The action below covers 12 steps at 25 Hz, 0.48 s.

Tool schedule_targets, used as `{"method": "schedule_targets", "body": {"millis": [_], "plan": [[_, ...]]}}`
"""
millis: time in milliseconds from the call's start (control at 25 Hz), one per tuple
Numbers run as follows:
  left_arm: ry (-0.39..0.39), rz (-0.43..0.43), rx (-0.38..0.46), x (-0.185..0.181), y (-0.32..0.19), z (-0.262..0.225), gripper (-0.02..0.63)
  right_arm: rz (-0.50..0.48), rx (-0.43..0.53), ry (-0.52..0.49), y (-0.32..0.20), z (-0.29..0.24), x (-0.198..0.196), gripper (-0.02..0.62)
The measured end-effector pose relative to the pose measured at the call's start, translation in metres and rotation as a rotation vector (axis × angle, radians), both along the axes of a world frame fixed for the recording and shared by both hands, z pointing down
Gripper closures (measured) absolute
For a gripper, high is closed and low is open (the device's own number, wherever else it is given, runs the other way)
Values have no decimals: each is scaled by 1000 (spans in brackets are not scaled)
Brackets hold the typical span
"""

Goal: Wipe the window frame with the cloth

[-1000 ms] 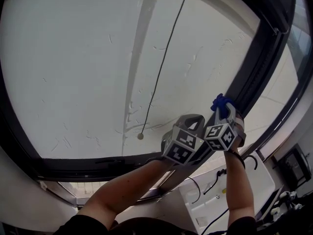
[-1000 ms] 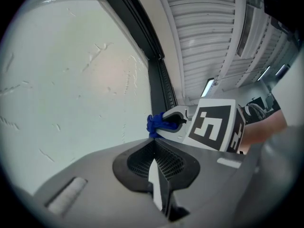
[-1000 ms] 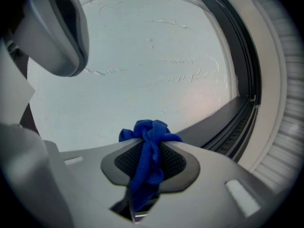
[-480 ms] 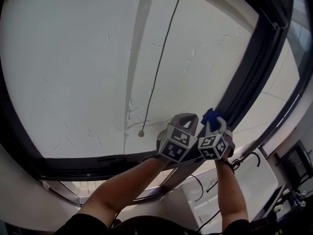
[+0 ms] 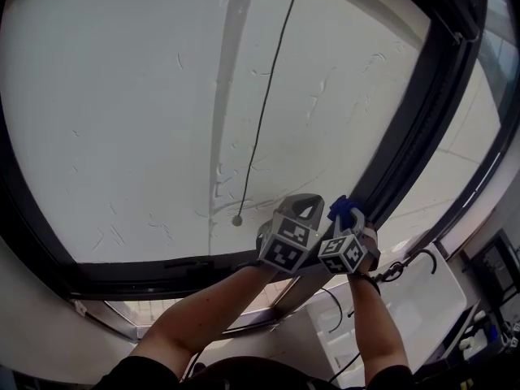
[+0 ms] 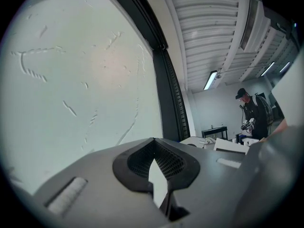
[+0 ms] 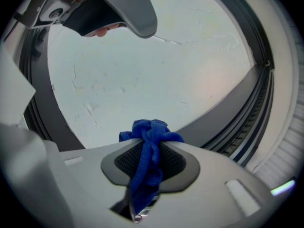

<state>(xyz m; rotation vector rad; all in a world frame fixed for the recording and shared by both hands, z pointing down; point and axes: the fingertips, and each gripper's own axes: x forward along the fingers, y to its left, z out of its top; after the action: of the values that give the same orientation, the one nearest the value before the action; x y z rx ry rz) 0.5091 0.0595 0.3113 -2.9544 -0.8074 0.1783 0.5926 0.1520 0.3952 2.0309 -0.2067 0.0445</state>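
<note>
We hold both claws side by side, near us, low on the slanted dark window frame. The right claw is clenched on the blue cloth, whose bunched tip sits at the frame's inner edge. The left claw is clenched with nothing in it. Since a second ago, both have slid down the frame toward us. Behind, the pale pane and the hanging cord look the same.

blue cloth — black window frame
</note>
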Motion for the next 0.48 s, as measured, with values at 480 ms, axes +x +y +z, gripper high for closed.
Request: {"method": "schedule_targets", "body": {"millis": [480], "plan": [[-29, 18, 13, -4, 3, 18, 614, 48, -149, -130, 3, 83, 2, 495]]}}
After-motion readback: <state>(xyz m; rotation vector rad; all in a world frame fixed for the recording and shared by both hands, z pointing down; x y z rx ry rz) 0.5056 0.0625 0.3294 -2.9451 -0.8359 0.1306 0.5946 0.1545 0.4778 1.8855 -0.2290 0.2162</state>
